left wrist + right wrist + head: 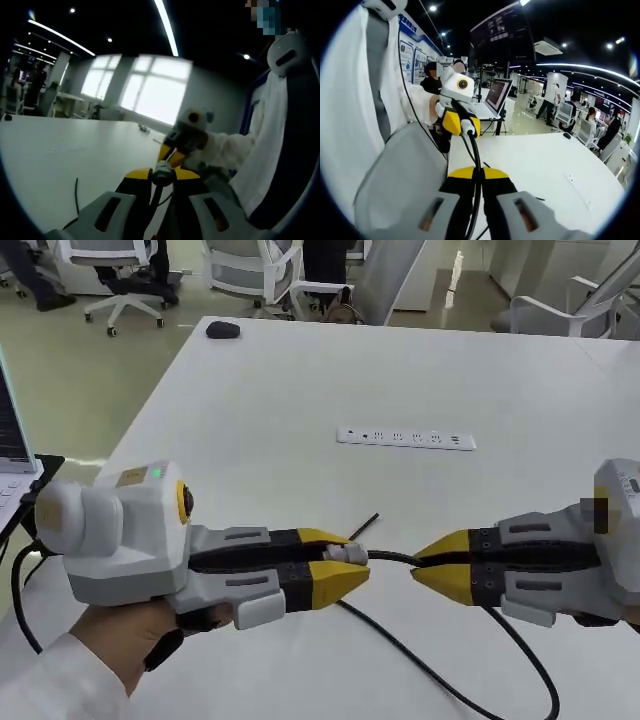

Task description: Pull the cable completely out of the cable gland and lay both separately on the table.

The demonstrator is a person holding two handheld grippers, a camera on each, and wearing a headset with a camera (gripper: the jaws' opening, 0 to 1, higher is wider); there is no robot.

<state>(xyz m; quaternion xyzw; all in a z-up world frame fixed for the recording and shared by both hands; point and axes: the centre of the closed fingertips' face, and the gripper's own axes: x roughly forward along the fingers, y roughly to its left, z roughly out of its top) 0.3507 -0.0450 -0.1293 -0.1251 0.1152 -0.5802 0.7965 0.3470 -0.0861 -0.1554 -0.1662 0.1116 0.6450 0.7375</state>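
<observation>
Above the white table [300, 380], my left gripper [355, 558] is shut on a small grey-white cable gland [347, 553]. A black cable [390, 557] leaves the gland and runs a short way right into my right gripper [420, 563], which is shut on it. The two sets of yellow tips face each other a few centimetres apart. Past the right gripper the cable loops down onto the table. The left gripper view has the gland [162, 173] at its own tips. The right gripper view has the cable [476, 155] running from its shut jaws to the gland [467, 129].
A white power strip [405, 438] lies mid-table beyond the grippers, and a dark mouse [222, 330] sits near the far edge. A laptop [10, 440] stands at the left. Office chairs [110, 260] stand behind the table.
</observation>
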